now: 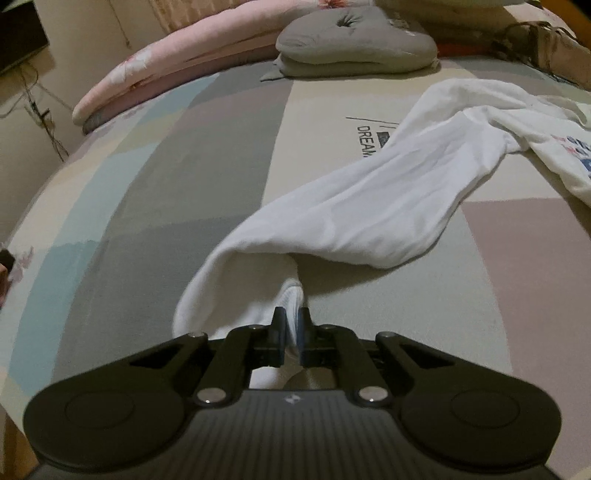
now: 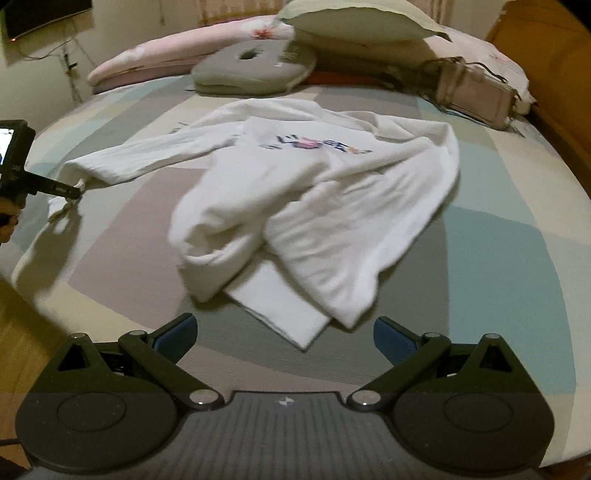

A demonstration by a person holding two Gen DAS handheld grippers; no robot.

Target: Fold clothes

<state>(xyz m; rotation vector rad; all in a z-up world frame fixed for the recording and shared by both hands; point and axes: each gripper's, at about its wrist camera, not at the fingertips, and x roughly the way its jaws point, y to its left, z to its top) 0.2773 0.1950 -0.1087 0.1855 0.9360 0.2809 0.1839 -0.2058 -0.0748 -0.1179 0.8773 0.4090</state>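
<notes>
Sleeve cuff [image 1: 291, 295] pinched, left view only

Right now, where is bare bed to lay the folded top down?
Bare bedsheet lies between the white sweatshirt and the near-left edge, below the sleeve cuff pinched by the left gripper. The head end is crowded: grey cushion, pillows, handbag.

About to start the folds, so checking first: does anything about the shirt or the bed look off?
The white shirt lies bunched, not flat: its right sleeve is flopped across the body. The left gripper is shut on the other sleeve's cuff. A handbag sits close behind on the bed.
</notes>
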